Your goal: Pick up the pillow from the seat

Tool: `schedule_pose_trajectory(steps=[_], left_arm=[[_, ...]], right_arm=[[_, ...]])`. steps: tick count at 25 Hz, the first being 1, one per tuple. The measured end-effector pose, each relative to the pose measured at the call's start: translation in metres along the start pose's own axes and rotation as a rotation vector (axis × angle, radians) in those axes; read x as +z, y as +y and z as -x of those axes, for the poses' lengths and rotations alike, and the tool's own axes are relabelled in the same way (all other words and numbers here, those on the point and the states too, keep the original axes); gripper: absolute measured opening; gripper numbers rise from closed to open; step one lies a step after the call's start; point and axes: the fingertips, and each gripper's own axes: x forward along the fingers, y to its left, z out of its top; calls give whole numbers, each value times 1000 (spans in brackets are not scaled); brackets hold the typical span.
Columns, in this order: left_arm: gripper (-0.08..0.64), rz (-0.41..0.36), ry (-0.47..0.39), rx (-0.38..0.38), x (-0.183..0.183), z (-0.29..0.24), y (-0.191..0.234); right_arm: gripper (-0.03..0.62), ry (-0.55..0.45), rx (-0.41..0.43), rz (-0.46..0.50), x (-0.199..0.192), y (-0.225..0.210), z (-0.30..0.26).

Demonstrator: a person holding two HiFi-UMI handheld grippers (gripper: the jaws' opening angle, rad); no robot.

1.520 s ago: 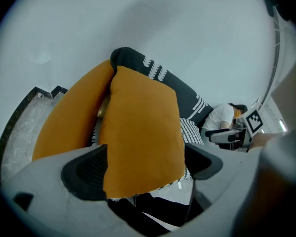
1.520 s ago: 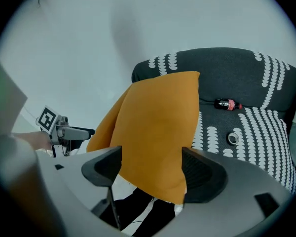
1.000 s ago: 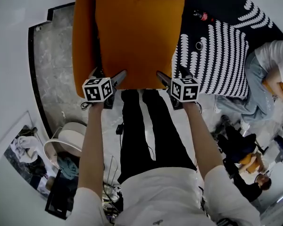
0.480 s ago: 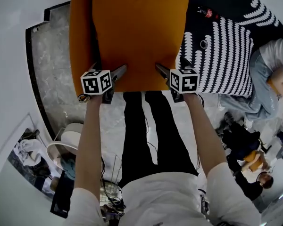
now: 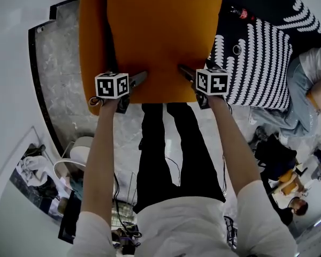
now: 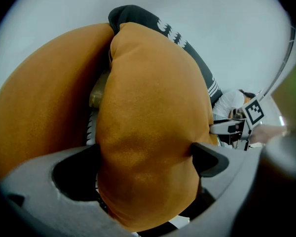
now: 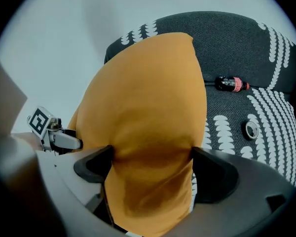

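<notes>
A large orange pillow (image 5: 160, 36) is held by its near edge between both grippers, over an orange seat cushion (image 5: 92, 36) that shows along its left side. My left gripper (image 5: 138, 79) is shut on the pillow's near left part, and the fabric bulges between its jaws (image 6: 145, 162). My right gripper (image 5: 186, 72) is shut on the near right part, pinching a fold of the pillow (image 7: 153, 169). In the left gripper view the pillow (image 6: 148, 132) fills the middle, beside the orange cushion (image 6: 44, 117). The pillow's underside is hidden.
A black sofa with white scallop pattern (image 5: 257, 58) lies to the right, with a dark bottle (image 5: 241, 13) and a small ring-shaped object (image 5: 236, 50) on it. A person sits at the right (image 5: 310, 74). Marble floor (image 5: 59, 79) lies to the left, with clutter near my feet.
Both grippers and the pillow have moved a little farther from me and slightly to the right. Both grips on the pillow's near edge are unchanged.
</notes>
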Motion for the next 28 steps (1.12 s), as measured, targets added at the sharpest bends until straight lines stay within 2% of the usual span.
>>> schedule_pose_trajectory(steps=[4,8,11,18,22,25,28], left_arm=[[587,4,15,8,0,-1,4],[579,-7,26,-18,-1,-1,1],[526,-14,28,-32,-2,2,-3],[356,-59,51,7,-5,14,-7],[268,-92,89,40,-9,25,-13],[235,-90,96,55,-13,36,-17],[214,-73,72,45,-19,48,-29]], right_arm=[[454,-1,3,-1,-1,2,-6],[453,-25,49,8,0,6,-2],[445,-20,64,16,-1,10,1],[258,62,33,52,-2,16,12],[173,87,53,-9,-7,18,24],[123,91,69,-22,-14,24,35],[102,49,70,-65,-19,26,51]])
